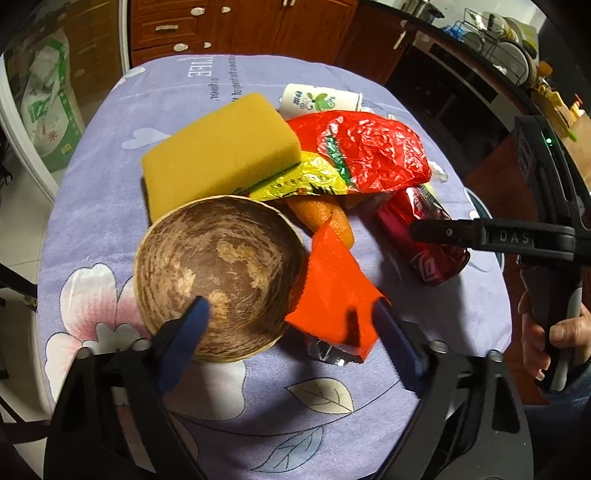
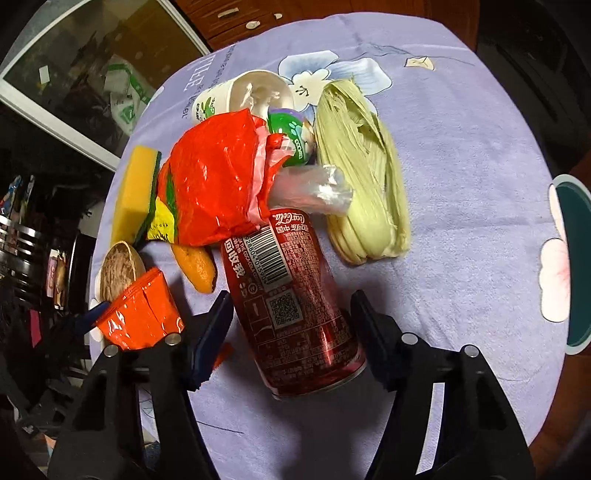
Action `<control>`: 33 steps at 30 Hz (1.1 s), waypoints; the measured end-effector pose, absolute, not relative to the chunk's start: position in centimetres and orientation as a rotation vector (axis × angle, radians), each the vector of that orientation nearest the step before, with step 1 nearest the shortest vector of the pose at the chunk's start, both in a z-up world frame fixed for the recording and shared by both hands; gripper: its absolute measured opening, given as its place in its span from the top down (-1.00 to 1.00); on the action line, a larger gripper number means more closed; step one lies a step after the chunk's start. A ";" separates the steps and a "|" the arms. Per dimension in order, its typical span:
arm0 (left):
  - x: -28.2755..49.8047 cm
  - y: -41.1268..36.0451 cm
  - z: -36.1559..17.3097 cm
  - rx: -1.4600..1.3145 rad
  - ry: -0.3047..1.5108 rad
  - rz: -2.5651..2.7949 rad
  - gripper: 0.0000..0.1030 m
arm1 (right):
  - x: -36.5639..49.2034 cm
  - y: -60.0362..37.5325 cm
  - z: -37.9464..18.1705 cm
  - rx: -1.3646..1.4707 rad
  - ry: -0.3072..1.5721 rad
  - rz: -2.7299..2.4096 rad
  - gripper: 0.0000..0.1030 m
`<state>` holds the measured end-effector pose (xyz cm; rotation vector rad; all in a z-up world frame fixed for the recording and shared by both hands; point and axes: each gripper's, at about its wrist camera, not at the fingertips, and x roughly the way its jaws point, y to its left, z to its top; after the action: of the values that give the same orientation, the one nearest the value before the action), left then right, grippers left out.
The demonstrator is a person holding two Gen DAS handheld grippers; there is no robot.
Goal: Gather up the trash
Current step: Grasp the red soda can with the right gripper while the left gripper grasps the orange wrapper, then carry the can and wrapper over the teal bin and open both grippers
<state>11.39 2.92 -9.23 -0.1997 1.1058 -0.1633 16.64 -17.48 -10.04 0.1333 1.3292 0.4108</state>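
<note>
Trash lies piled on a lilac flowered tablecloth. My left gripper is open, its fingers either side of a coconut shell half and an orange snack wrapper. My right gripper is open around a red Coca-Cola can lying on its side; the can also shows in the left wrist view. A red and yellow plastic bag, a yellow sponge, orange peel, a white cup and corn husks lie beyond.
A clear plastic scrap and a green lid sit between the bag and husks. Wooden cabinets stand behind the table. A dish rack is at the far right. The table edge curves at the right.
</note>
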 end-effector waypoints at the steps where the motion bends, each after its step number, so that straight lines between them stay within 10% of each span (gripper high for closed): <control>1: 11.5 2.8 -9.3 -0.199 1.108 -0.168 -0.53 | 16.5 -17.6 -10.0 0.137 1.331 0.416 -0.20; 17: 10.9 -0.3 -7.6 -0.101 1.058 -0.212 0.80 | 14.6 -20.8 -10.0 0.246 1.341 0.423 -0.19; 33: 12.5 -5.7 -2.8 -0.019 0.972 -0.293 0.88 | 14.1 -28.2 -7.5 0.439 1.248 0.376 -0.19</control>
<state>12.49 -5.71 -2.76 -0.0185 0.9724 -0.2928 14.13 -28.15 -7.51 0.4389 1.2483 0.3765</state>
